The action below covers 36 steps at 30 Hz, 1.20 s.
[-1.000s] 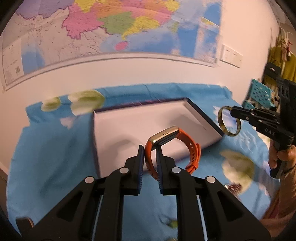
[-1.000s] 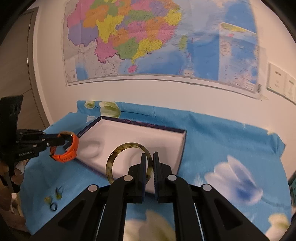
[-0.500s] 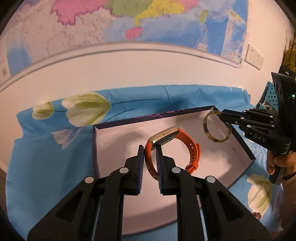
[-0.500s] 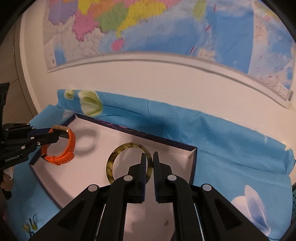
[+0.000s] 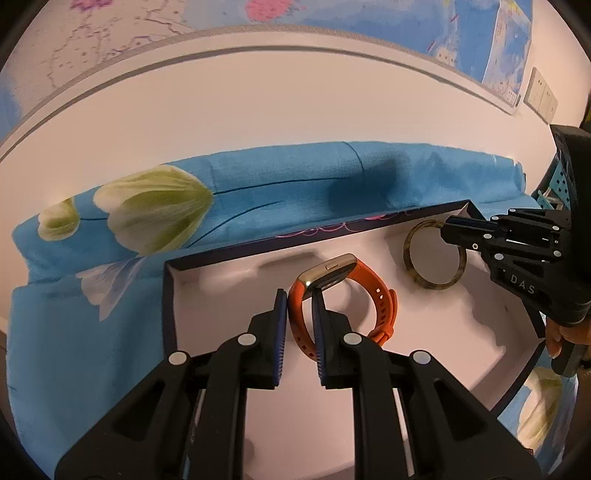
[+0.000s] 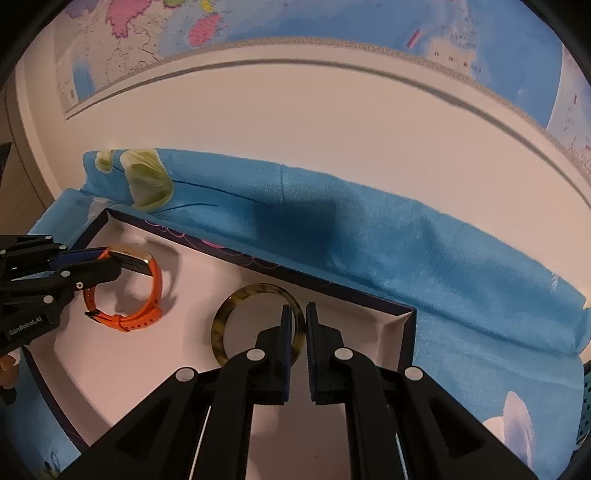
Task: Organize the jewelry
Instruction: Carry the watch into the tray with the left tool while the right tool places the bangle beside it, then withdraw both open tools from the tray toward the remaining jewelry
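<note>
Watch (image 5: 343,291) and bangle (image 6: 258,325) gripped over box (image 6: 404,332)

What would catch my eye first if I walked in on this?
Probably the bright orange watch, pinched in the left hand-held gripper over a shallow white box. Beside it the right hand-held gripper holds a mottled olive bangle over the same box. Underneath lies a vivid blue flowered cloth, and a colourful map hangs on the wall behind.
</note>
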Available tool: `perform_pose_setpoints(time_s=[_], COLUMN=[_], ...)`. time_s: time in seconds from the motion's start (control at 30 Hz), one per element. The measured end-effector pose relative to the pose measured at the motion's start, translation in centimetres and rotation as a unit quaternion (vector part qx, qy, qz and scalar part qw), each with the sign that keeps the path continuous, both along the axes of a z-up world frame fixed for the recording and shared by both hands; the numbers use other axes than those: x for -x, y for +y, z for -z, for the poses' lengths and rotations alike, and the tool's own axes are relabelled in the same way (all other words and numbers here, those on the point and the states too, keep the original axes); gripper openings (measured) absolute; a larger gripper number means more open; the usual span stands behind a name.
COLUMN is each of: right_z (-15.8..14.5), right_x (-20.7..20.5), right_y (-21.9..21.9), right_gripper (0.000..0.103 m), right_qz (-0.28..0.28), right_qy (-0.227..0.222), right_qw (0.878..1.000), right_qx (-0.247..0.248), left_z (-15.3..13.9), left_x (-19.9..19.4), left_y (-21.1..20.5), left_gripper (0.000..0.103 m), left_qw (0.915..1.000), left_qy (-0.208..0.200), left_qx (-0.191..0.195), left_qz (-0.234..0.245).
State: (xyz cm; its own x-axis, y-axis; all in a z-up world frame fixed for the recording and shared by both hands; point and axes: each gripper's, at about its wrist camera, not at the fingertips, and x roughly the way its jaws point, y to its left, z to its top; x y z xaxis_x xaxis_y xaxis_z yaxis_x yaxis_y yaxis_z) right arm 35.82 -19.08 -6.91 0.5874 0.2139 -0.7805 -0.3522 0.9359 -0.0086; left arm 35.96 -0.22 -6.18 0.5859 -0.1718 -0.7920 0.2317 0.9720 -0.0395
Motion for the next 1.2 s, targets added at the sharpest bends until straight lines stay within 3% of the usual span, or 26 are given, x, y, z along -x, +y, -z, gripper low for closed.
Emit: perform_pose_setpoints(time_s=[0.13,0.2,0.27,0.37,0.57,0.83,1.03,1.2], right_z=[-0.1,-0.8,-1.8,-3.5,-5.1,-2.3,-0.5,0.6], right_x=[-0.1,0.6,1.9,4.9,12.3,20.3,25.4,28.2], right_y=[0.0,-0.3,-0.7,-1.7,-3.4,-4.0,-3.1,-0.9], right_gripper=[0.013,0.022,0.023,0.034,0.043,0.044,0.044,0.032], right_qz=[0.02,0.019,0.013,-0.006,-0.058,-0.099,-0.13,-0.173], right_qy=[-0.009,-0.02,-0.035,-0.06,-0.093,-0.062,-0.036,-0.024], right_qw=[1.0,1.0,0.999,0.997,0.99,0.989,0.987,0.983], right_qx=[0.008,-0.006,-0.02,-0.049,-0.09,-0.089,-0.085,-0.054], left_z=[0.0,-0.5,-1.2,-3.0,-5.5,-4.0,-2.4,-1.9], left_x=[-0.8,-0.7,0.0,3.0,9.9,18.1,21.6,23.2], left_y=[-0.4,-0.2,0.1,0.8,1.5,2.3,1.7,0.7], left_gripper=[0.016,0.022,0.03,0.051,0.06,0.062,0.063,0.064], left_qw=[0.9999,0.9999,0.9996,0.9974,0.9905,0.9901,0.9901,0.9892], left_qy=[0.005,-0.004,-0.022,-0.069,-0.136,-0.134,-0.126,-0.125], left_qx=[-0.014,-0.004,0.002,0.012,0.019,0.027,0.037,0.04], left_qz=[-0.008,-0.015,-0.018,-0.019,0.0,0.032,0.051,0.066])
